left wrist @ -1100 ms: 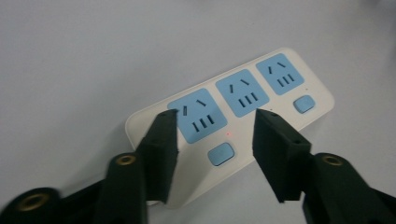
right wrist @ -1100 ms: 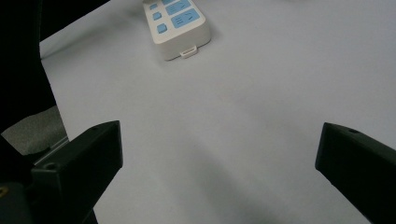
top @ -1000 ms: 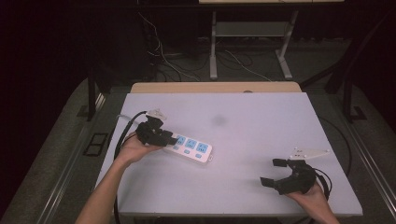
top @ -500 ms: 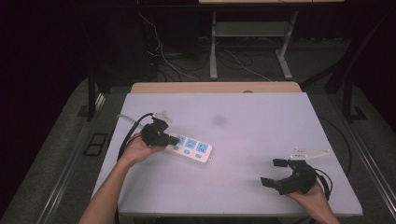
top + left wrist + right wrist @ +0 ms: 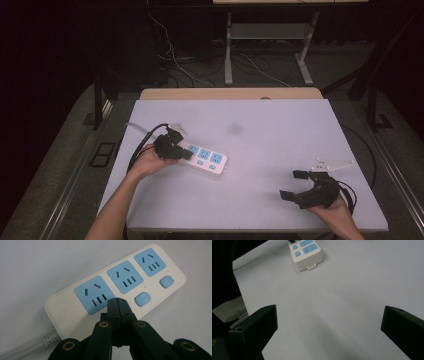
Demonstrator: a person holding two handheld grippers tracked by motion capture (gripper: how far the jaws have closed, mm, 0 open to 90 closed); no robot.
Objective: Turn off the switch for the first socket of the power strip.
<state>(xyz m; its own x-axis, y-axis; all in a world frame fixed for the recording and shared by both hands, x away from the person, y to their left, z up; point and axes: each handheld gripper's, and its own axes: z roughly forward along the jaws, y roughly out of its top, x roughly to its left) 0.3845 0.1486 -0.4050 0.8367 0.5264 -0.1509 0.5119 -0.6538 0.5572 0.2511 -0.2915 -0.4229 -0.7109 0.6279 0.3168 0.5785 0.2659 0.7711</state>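
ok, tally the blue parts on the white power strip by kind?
On the white plastic power strip:
Light blue square socket panels: 3
Light blue rounded switch buttons: 2 in sight; where a third would sit is hidden behind the shut left tongs
Total: 5

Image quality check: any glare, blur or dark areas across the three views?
High view: floor around the table is nearly black, and a soft glare washes out the power strip. Left gripper view: power strip sharp, evenly lit, closed tongs crisp. Right gripper view: the near tongs blur, with a dim vignette at left.
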